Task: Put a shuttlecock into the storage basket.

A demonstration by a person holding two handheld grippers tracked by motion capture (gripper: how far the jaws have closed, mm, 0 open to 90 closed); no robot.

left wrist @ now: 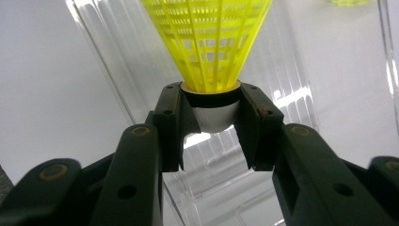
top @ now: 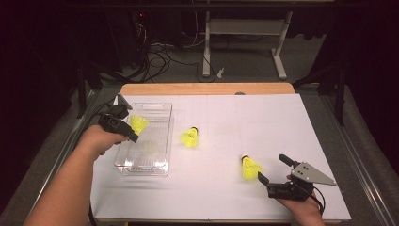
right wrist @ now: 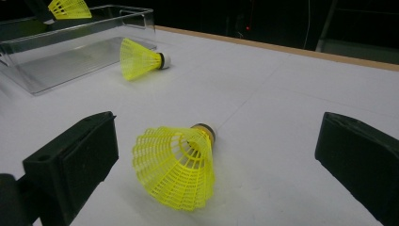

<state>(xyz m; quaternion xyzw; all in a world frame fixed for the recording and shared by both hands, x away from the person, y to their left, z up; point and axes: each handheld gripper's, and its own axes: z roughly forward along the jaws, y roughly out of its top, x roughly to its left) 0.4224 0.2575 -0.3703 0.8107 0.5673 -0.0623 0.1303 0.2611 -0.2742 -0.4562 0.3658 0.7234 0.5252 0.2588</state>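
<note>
1. Nearest me, my right gripper point(top: 272, 170) rests on the table, jaws spread wide around a lying yellow shuttlecock point(right wrist: 175, 165), not touching it.
2. Farther off, a second shuttlecock point(top: 190, 137) lies beside the clear tray point(top: 165, 141).
3. Farthest, my left gripper point(left wrist: 212, 127) clamps a third shuttlecock's cork point(left wrist: 214, 115) above the tray; I judge releasing comes next.

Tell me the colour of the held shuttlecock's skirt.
Bright yellow mesh skirt, clearest in the left gripper view.

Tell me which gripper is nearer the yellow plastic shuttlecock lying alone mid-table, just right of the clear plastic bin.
Left. The left gripper hangs over the clear plastic bin, just beside that yellow plastic shuttlecock; the right gripper sits farther off, at the near right.
</note>
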